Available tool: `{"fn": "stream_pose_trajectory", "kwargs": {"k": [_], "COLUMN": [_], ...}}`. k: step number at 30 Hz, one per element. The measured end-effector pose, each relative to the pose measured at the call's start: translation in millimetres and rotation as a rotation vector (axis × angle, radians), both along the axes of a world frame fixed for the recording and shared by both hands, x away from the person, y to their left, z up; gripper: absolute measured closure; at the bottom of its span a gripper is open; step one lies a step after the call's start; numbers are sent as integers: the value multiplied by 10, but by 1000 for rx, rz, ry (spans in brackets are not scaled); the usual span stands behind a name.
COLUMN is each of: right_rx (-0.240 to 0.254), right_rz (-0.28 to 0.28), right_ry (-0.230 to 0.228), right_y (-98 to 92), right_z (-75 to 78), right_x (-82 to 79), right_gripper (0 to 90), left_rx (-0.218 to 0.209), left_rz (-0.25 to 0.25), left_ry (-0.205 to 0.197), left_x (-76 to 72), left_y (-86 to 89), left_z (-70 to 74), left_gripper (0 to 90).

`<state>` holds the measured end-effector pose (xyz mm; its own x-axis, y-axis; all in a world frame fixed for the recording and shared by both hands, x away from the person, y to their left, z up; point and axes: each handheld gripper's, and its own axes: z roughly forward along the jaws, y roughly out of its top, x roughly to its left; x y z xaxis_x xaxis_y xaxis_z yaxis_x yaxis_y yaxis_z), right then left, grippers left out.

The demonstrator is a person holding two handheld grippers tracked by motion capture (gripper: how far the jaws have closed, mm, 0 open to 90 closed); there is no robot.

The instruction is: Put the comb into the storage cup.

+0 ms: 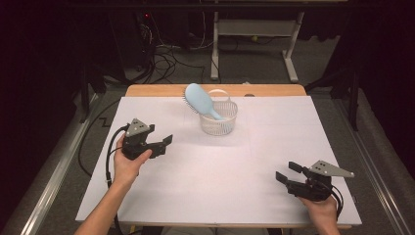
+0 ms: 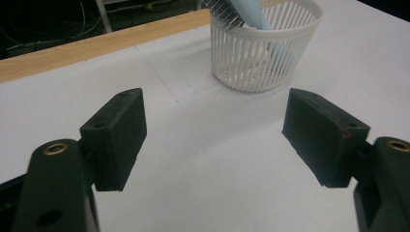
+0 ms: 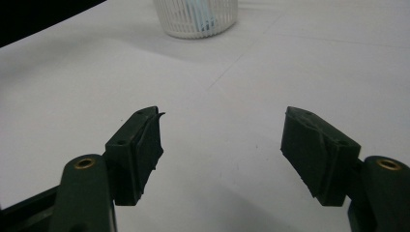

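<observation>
Brush: pale blue plastic hairbrush [image 1: 200,100] standing handle-down in white slotted plastic basket [image 1: 219,125].
L gripper [image 1: 165,143]: jaws apart, empty.
R gripper [image 1: 288,172]: jaws apart, empty.

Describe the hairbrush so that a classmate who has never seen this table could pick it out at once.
Start at the white table and look to its far edge, where a small white slatted basket stands near the middle. The hairbrush leans in it, handle down, bristled head sticking out over the rim toward the left. It is the one pale blue thing on the table.
</observation>
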<state>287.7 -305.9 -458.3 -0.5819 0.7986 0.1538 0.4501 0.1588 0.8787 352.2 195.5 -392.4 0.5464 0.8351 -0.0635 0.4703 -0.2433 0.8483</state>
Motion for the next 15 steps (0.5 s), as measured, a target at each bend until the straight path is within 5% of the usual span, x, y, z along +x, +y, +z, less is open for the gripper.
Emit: {"fn": "stream_pose_trajectory", "kwargs": {"k": [15], "right_rx": [0], "right_rz": [-1], "right_ry": [2], "right_y": [2], "right_z": [0], "right_x": [-2], "right_gripper": [311], "left_rx": [7], "left_rz": [7], "left_ry": [3], "left_x": [-44], "left_y": [28], "left_z": [-57], "left_gripper": [241]}}
